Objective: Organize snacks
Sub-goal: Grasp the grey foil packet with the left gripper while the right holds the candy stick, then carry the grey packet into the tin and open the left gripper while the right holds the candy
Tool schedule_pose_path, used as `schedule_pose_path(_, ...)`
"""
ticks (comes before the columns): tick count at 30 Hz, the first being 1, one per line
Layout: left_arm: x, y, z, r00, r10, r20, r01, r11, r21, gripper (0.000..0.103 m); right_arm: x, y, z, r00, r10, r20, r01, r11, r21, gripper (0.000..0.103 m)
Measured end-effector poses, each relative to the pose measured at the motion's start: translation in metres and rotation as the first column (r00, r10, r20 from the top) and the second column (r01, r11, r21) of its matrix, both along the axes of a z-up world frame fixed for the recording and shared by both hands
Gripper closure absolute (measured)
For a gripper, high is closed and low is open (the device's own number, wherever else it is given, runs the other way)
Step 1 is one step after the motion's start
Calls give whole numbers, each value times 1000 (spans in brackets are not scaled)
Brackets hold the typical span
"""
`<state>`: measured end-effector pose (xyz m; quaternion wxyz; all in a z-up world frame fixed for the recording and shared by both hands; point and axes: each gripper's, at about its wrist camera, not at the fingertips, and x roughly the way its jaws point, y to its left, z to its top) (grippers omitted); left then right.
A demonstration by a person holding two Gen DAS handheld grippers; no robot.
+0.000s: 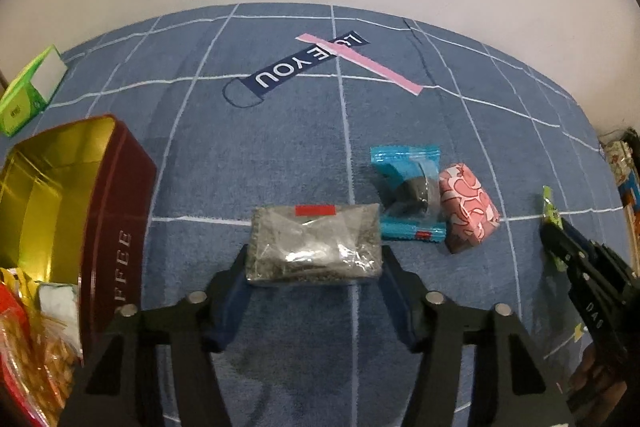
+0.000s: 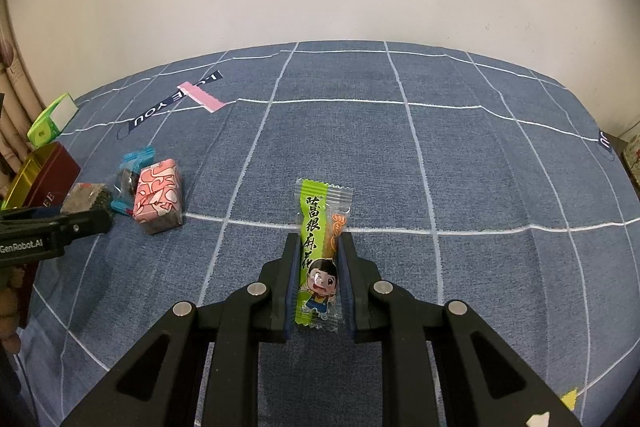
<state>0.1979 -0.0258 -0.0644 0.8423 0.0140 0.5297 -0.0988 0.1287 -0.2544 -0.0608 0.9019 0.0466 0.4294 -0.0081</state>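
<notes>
Gripping the grey pack (image 1: 314,245): left gripper (image 1: 313,267) straddles it on the cloth (image 1: 280,147), just right of the tin (image 1: 116,211), pads at both short ends; firm contact unclear. Advice: squeeze until the film stops crinkling, lift straight, swing left over the tin's open mouth. Right gripper (image 2: 319,269), well right of the tin, is clamped narrow on the green stick (image 2: 320,251).

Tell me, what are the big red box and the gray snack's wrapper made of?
The red box looks like painted metal: its gold inside shines like a mirror. The gray snack seems wrapped in clear, glossy plastic film: it crinkles and glints.
</notes>
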Motion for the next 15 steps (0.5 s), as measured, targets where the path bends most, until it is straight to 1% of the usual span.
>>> schedule_pose_path(3,-2,4,1,1000,17,-13,-17,1000,-17,44,1,0,0,1000,0,-1,0,1000,-9,86)
schedule_pose_path(8,-10,6,3,1000,20,-16,-20,1000,-1,44,1,3,0,1000,0,-3,0,1000,-24,86)
schedule_pose_path(12,-21,6,10,1000,15,-14,-15,1000,6,44,1,3,1,1000,-1,-3,1,1000,-28,86)
schedule_pose_path(15,-27,8,19,1000,15,-5,-15,1000,-3,44,1,4,0,1000,-1,-4,1,1000,-31,86)
